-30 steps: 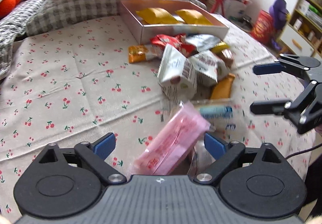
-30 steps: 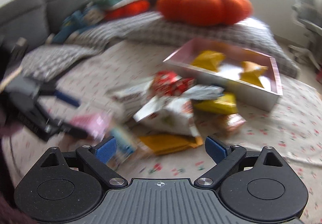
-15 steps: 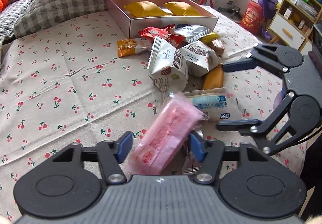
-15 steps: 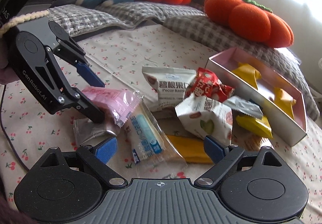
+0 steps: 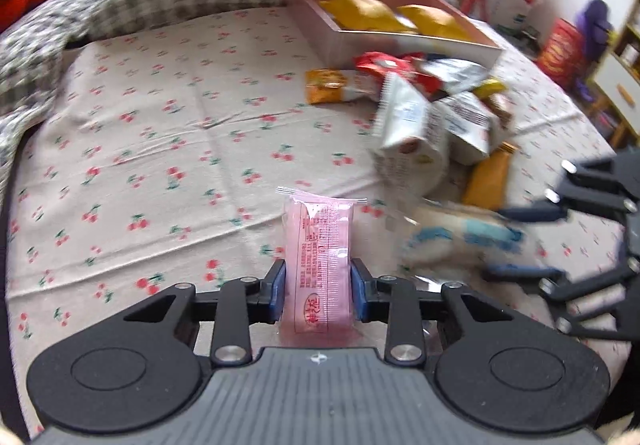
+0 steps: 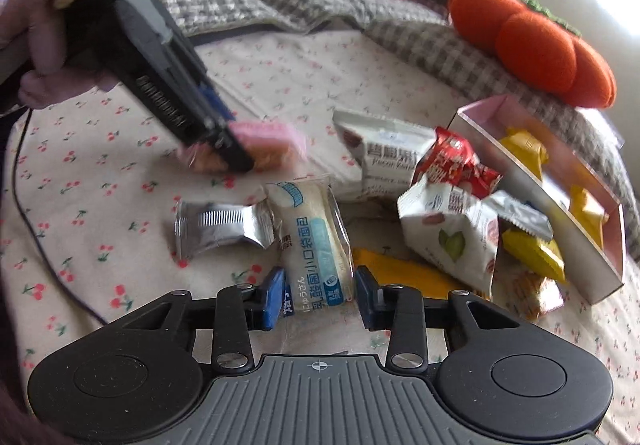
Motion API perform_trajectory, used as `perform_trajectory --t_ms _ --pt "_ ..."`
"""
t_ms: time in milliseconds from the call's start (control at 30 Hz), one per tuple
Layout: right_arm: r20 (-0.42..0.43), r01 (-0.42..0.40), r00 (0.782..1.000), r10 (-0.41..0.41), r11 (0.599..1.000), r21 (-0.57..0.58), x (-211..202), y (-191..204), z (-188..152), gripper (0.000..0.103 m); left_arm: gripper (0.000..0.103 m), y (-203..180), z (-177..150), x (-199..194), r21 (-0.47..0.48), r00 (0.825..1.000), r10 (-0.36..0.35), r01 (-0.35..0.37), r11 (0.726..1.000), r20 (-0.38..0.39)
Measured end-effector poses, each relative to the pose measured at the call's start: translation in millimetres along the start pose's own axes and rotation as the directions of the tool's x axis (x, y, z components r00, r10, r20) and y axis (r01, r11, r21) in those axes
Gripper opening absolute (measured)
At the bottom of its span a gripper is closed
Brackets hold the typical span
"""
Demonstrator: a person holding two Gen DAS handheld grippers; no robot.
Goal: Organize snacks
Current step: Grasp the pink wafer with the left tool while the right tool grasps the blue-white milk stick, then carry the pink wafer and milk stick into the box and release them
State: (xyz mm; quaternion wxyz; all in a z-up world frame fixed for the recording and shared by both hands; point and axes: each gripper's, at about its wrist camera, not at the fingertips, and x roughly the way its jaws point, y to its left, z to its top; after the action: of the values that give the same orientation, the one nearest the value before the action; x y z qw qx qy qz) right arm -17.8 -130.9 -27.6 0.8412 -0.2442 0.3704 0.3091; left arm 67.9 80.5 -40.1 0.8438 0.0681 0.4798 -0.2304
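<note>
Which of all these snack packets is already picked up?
The pink packet, clamped in the left gripper. The others lie on the cherry-print cloth.

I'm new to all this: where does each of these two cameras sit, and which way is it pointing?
Left wrist view: rides on the left tool, looking forward over the cherry-print cloth to the pink box; its fingers clamp a pink packet.
Right wrist view: rides on the right tool, facing the snack pile, fingers either side of a white-and-blue bread packet; the person's hand shows.
Shared: each view sees the other tool, both packets and the box.
</note>
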Motion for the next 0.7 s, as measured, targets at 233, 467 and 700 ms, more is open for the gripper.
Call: perform_trajectory --t_ms 233,467,700 --pt "-0.035 -0.047 0.998 0.047 0.999 0.005 -5.0 5.2 -4.7 0.044 0.032 4.9 0.9 -1.8 -0.035 0.998 0.055 -0.055 0.998 -0.002" --pt "-0.001 -0.048 0.999 0.048 0.998 0.034 3.4 4.8 1.6 0.048 0.034 1.9 1.3 0.4 -0.025 0.998 0.065 -0.065 0.998 -0.006" --pt "-0.002 -0.062 0.998 0.062 0.996 0.057 6.4 5.3 8.2 0.030 0.031 1.1 4.2 1.4 -0.042 0.996 0.084 -0.085 0.996 -0.011"
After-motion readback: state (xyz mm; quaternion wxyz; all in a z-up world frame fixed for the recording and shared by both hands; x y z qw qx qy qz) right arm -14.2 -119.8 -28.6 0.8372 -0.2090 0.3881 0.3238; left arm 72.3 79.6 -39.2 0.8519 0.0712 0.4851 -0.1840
